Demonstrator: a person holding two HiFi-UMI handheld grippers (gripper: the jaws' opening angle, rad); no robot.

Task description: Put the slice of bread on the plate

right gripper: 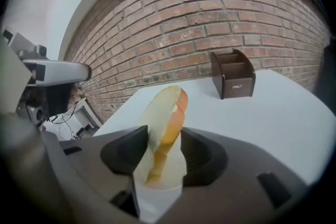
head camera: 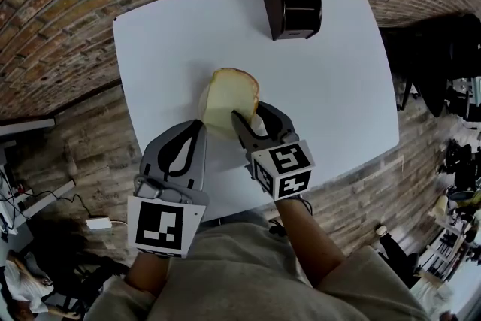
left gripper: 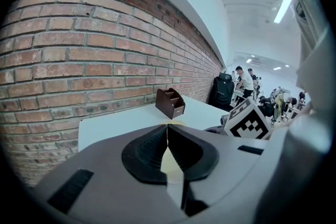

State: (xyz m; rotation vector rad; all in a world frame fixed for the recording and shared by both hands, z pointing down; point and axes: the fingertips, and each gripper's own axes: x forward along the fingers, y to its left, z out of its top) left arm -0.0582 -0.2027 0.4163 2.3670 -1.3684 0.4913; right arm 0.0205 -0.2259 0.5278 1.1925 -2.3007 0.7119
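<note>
Right gripper (right gripper: 164, 135) was over the plate (head camera: 203, 107) with the bread (right gripper: 167, 113) standing on edge between its jaws. The slice's lower edge was on the plate or just above it; couldn't tell which. Jaws were partly apart. In the right gripper view the slice leaned on the left-hand pad with a visible gap on the other side, so I'd call it let go, not clamped. Left gripper (head camera: 197, 128) sat just beside the plate on the near side, jaws closed tip to tip, nothing in them. In the head view the slice covered most of the plate, around the middle of the table (head camera: 338, 86), with a dark wooden box (head camera: 293, 4) well apart at the far edge. My read: task nearly done, release step in hand. To do it well, open wider so neither pad touches the bread and let the slice tip flat onto the plate rather than leaving it propped. Back the gripper out along its own pointing line, low and slow, so a pad doesn't catch the crust and drag the slice over the rim. Soft bread probably clings to the pad a bit, so a small wiggle before retreating could help. Left gripper had no job here; best kept clear of the plate.
</note>
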